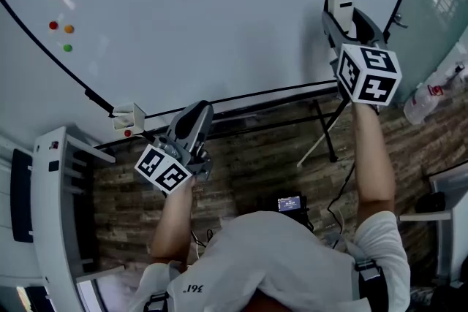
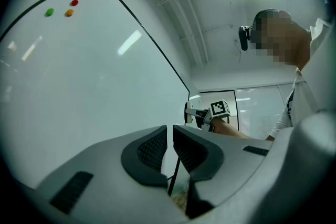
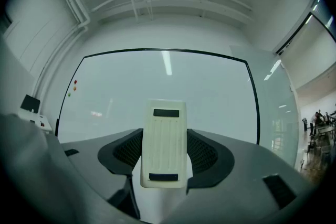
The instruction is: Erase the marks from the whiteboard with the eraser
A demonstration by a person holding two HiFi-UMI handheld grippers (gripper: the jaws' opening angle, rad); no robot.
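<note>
A cream, ribbed rectangular plastic eraser [image 3: 164,144] is clamped between the jaws of the right tool [image 1: 345,18]. It is held before the large black-framed whiteboard [image 1: 219,18] at 2 o'clock in the head view; contact with the board cannot be told. Small red, orange and green round magnets [image 1: 61,34] are seen at 10 o'clock. The left tool [image 2: 169,136] is held low at 7 o'clock, its jaws drawn together and empty.

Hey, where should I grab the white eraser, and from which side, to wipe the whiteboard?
Grip the eraser across its narrow width, on the two long edges, coming from its ribbed back. Those edges are straight and parallel, and the far face is left free toward the whiteboard. The right tool holds it this way.
</note>
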